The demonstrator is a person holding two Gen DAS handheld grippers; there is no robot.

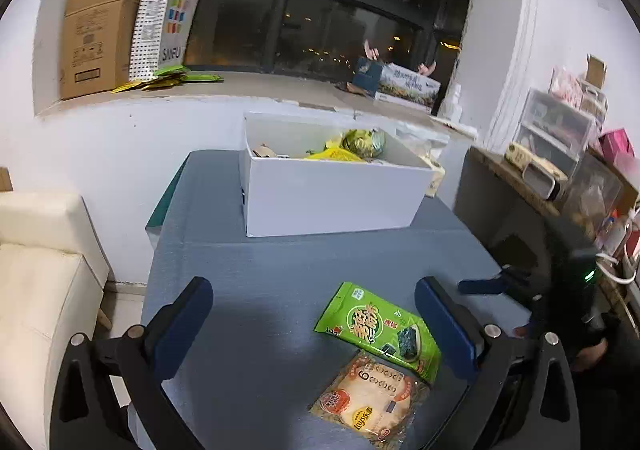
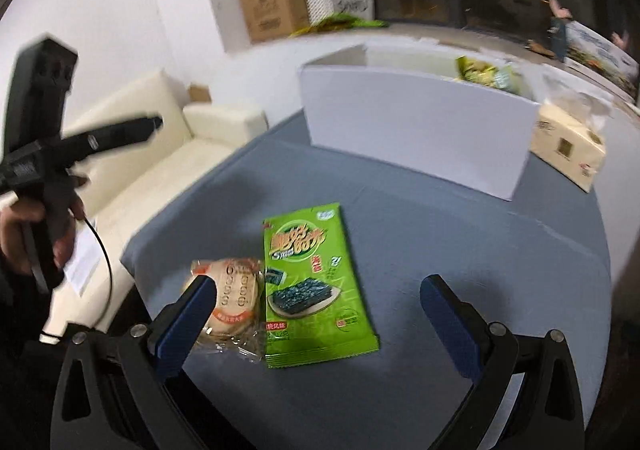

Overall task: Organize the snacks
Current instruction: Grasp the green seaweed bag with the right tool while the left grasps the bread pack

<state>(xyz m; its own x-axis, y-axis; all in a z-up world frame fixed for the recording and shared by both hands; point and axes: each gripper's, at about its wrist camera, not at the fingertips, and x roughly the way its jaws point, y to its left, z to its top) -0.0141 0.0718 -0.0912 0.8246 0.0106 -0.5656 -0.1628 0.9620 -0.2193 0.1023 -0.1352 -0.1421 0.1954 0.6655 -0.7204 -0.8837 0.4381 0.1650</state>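
I see open worktop between the white box and the two packets near me: the green seaweed packet and the rice cracker packet, lying just beside each other. The box's top is open. A tissue box crowds its right end; the worktop's right side lies bare.

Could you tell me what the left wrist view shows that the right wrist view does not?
Only the left wrist view looks into the white box, showing yellow and green packets inside, and takes in the cluttered shelf at the right with its clear drawers. Only the right wrist view shows the person's hand holding the left claw's handle, and the tissue pack beside the box. Both show the green seaweed packet and round cracker packet lying side by side on the blue table, the cardboard box on the sill, and open, empty claws.
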